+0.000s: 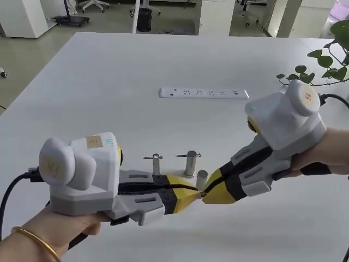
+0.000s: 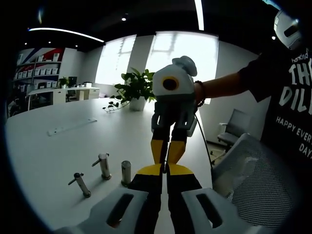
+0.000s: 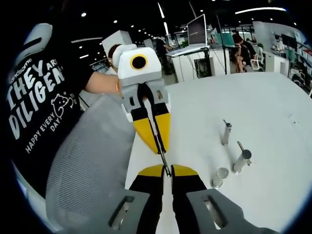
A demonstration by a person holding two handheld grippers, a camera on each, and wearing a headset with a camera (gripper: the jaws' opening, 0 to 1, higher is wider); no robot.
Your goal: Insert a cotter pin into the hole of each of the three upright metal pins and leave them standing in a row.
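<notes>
Three upright metal pins stand in a row on the white table [image 1: 98, 109]. The left pin [image 1: 156, 164] and the middle pin [image 1: 190, 162] each carry a cotter pin through the top. The shorter right pin [image 1: 202, 176] has a bare top, seen again in the right gripper view [image 3: 219, 176]. Just in front of the row, my left gripper [image 1: 195, 192] and right gripper [image 1: 207, 195] meet tip to tip above the table. A thin cotter pin [image 3: 162, 153] runs from between the left gripper's yellow fingers [image 3: 145, 132] into my right gripper [image 3: 168, 170]. Both look shut on it.
A white power strip [image 1: 204, 93] lies across the table's middle, beyond the pins. A potted plant [image 1: 327, 60] stands at the far right edge. A grey mesh chair [image 3: 83, 165] and the person's black T-shirt sit close behind the grippers.
</notes>
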